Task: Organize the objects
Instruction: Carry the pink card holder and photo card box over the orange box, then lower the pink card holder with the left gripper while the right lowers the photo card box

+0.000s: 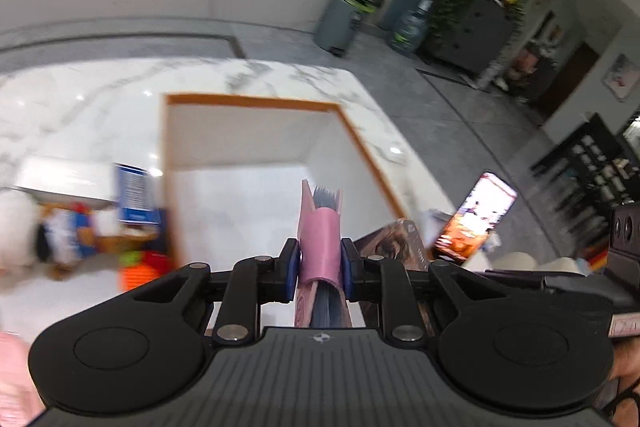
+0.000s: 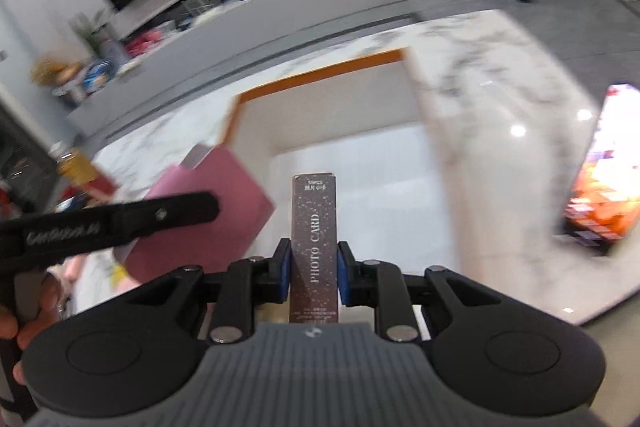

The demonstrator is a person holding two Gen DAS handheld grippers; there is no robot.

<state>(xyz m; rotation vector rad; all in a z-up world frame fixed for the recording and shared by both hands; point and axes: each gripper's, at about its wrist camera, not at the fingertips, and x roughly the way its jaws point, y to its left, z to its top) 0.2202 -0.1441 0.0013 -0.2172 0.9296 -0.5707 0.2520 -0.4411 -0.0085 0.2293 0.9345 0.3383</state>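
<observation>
Two hand-held grippers, each carrying one thing over one open box. The left gripper is clamped on a pink wallet-like booklet, its blue pads pressing the smooth pink band that wraps it, with grey page edges showing at the top. The right gripper is clenched on a slim dark box, speckled like glitter, lettered "PHOTO CARD" along its narrow face; the smaller print is too fine to read. Both are held above the white box with an orange rim, which sits on the glossy marble-pattern table. One phone with a lit screen lies tilted at the right.
</observation>
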